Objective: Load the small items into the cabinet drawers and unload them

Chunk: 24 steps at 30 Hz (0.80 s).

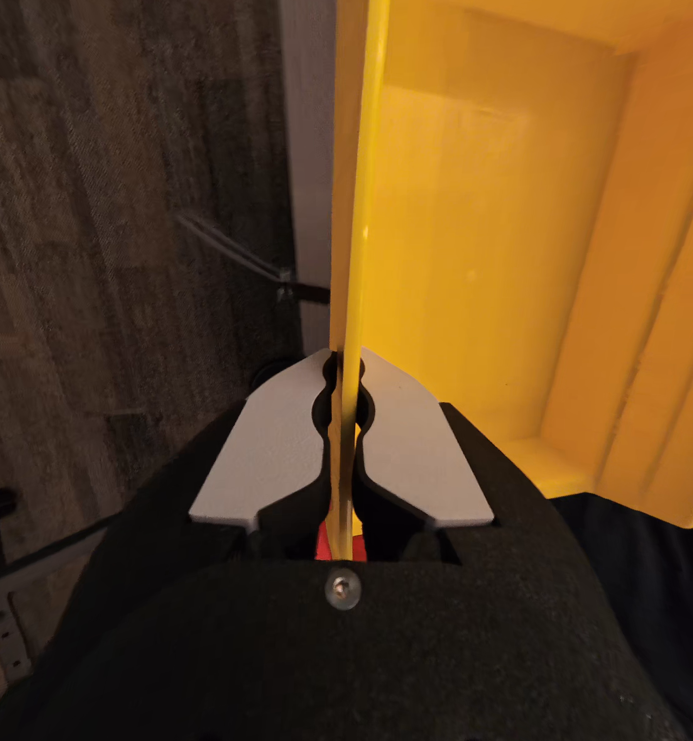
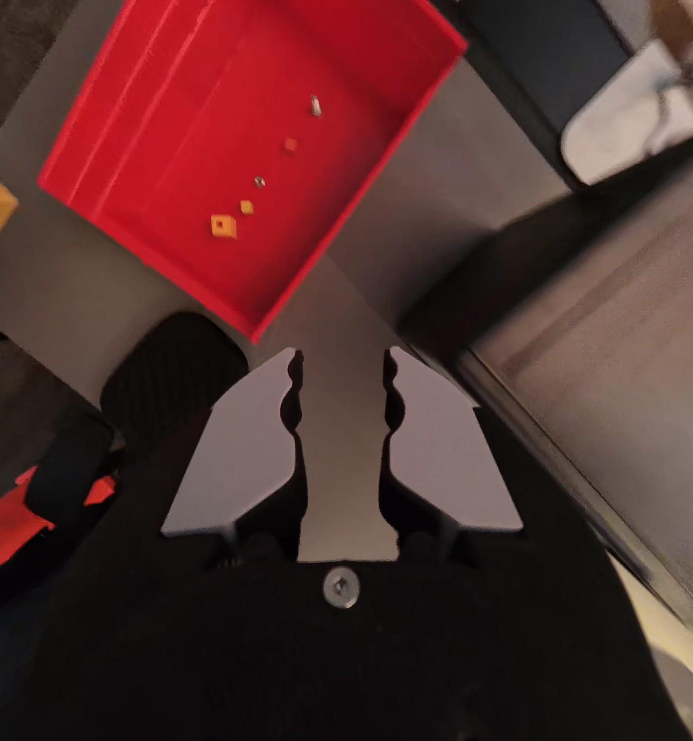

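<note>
Holding item one: yellow drawer [image 1: 497, 240], plastic, clamped by its side wall between the closed jaws of the left gripper [image 1: 343, 361] — lifted clear of any surface, tipped on edge above a dark floor [image 1: 116, 200]. Interior appears empty; smooth walls, a stepped ridge along the far side.

Item two: red drawer [image 2: 168, 160], plastic, lying flat on a grey tabletop [image 2: 357, 300], just ahead of the right gripper [image 2: 343, 357], whose jaws stand open and hold nothing. Contents, in a loose diagonal line: orange square block [image 2: 222, 226] with a centre hole, smaller orange cube [image 2: 247, 206], round-headed screw [image 2: 260, 181], small red cube [image 2: 290, 145], short metal pin [image 2: 315, 106].

Handling note, as judgement: the step looks like unloading, with the yellow drawer likely just emptied into the red one. Keep the wall grip firm and deep — a thin wall can pivot. Level it before setting it down or returning it to the cabinet, which is not clearly in view. Small pieces want a narrow, centred pinch.
</note>
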{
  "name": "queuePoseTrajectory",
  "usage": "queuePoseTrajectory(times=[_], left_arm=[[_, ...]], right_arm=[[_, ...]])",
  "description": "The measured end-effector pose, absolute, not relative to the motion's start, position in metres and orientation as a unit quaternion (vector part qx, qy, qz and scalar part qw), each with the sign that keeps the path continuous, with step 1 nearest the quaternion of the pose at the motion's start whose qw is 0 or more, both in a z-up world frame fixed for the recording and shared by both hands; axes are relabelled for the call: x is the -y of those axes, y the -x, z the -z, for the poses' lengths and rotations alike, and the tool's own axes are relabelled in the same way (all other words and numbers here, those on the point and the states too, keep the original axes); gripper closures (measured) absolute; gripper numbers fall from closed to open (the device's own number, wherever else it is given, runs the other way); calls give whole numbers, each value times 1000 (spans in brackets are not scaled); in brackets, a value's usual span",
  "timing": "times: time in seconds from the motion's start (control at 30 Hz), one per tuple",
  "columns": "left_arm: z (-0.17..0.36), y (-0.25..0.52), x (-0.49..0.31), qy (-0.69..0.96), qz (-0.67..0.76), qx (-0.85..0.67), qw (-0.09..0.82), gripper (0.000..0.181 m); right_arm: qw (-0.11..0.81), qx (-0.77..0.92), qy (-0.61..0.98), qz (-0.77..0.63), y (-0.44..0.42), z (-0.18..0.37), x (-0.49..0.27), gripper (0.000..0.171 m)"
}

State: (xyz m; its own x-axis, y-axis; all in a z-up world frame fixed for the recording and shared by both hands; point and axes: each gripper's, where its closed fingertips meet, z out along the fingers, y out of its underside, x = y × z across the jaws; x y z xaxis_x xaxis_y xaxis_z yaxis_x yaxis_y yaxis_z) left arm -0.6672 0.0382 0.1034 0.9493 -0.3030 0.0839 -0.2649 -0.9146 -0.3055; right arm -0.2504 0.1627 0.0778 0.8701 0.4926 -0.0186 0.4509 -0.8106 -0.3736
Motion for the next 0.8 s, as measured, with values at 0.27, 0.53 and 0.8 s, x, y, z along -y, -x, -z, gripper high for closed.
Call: queuePoseTrajectory(times=[0.27, 0.53, 0.8], left_arm=[[-85, 491, -32, 936, 122, -311, 113, 176], [-49, 286, -13, 856, 133, -496, 59, 176], [-25, 53, 46, 760, 187, -622, 7, 176]], right_arm=[[175, 155, 971, 50, 43, -207, -38, 130], [122, 15, 987, 102, -113, -233, 122, 130], [110, -66, 987, 93, -178, -215, 234, 129]])
